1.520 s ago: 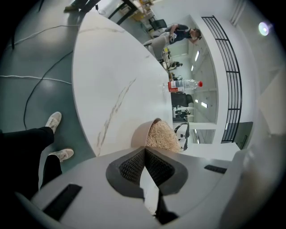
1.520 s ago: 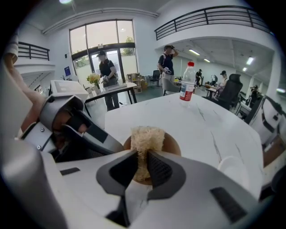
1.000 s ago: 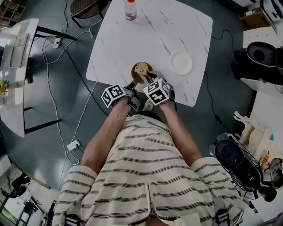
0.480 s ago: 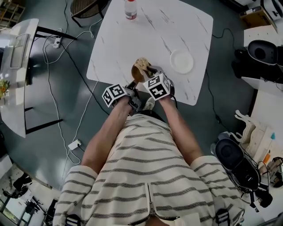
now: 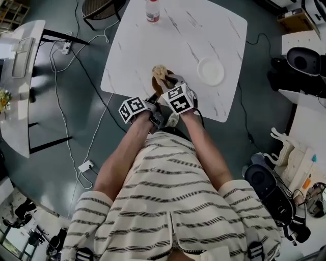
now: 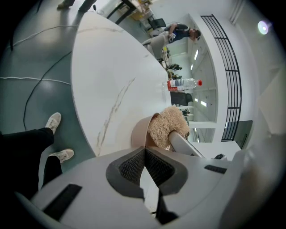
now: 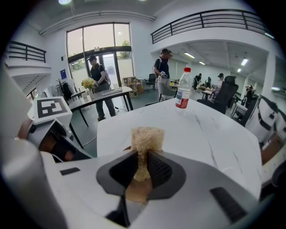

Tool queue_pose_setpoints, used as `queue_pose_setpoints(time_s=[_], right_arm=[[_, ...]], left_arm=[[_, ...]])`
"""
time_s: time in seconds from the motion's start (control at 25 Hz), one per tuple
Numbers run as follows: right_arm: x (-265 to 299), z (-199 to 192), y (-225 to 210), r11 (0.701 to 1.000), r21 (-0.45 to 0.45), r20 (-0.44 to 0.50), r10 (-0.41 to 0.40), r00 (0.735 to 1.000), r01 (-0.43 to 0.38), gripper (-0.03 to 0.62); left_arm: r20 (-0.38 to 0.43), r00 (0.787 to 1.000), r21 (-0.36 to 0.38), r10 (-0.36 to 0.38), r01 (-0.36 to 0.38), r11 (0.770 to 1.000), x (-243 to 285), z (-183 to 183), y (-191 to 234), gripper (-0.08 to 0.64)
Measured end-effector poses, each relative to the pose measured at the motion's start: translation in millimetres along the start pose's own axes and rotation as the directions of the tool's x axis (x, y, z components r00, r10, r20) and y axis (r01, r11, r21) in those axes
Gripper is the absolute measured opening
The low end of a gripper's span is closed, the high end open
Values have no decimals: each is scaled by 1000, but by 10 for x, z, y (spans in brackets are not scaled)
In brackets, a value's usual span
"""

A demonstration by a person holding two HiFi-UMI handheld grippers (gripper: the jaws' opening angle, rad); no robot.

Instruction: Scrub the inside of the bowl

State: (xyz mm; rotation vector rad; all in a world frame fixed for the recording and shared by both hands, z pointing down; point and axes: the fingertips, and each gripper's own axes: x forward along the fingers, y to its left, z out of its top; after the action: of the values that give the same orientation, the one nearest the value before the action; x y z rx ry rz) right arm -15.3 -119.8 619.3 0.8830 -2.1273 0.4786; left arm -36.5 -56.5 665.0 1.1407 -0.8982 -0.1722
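A brown bowl [image 5: 159,83] stands near the front edge of the white marble table [image 5: 153,46]. In the left gripper view the bowl [image 6: 139,133] lies right ahead of my left gripper [image 6: 145,151], whose jaws are closed on its near rim. My right gripper [image 7: 143,157] is shut on a tan fibrous scrubber [image 7: 146,136]. The scrubber [image 5: 160,71] sits at the bowl's far rim. Through the right jaws a patch of the bowl's brown inside [image 7: 134,193] shows. Both grippers [image 5: 153,101] [image 5: 167,83] are close together over the bowl's near side.
A white plate [image 5: 210,71] lies to the right of the bowl. A water bottle [image 5: 152,11] with a red cap stands at the table's far edge. Cables [image 5: 66,127] run over the floor at the left. Black equipment [image 5: 300,66] stands at the right. People stand in the background [image 7: 99,85].
My right gripper has carried the scrubber from the middle of the bowl away from me to the far rim. The left gripper has kept its place at the near rim.
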Motion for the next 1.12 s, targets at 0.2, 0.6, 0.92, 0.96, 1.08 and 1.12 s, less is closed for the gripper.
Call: queue_pose_setpoints(time_s=[0.2, 0.6, 0.92, 0.96, 1.08, 1.12], right_arm=[[35, 6, 78, 1000, -9, 8, 27, 1000, -27, 71], [25, -98, 202, 997, 4, -1, 78, 997, -78, 71], [-12, -193, 172, 994, 46, -9, 96, 995, -95, 71], [-14, -224, 169, 994, 51, -14, 98, 995, -97, 71], [-49, -313, 170, 993, 68, -27, 99, 995, -97, 71], [-59, -330, 165, 993, 72, -28, 98, 995, -96, 71]], left_arm=[[-4, 1000, 5, 0, 0, 1000, 12, 16, 2, 6], [-6, 1000, 24, -1, 2, 1000, 4, 16, -3, 6], [-2, 1000, 31, 4, -4, 1000, 24, 24, -12, 6], [-2, 1000, 32, 4, -4, 999, 24, 26, -10, 6], [-1, 1000, 32, 5, -5, 999, 16, 20, 11, 6], [-1, 1000, 31, 5, -5, 1000, 14, 21, 14, 6]])
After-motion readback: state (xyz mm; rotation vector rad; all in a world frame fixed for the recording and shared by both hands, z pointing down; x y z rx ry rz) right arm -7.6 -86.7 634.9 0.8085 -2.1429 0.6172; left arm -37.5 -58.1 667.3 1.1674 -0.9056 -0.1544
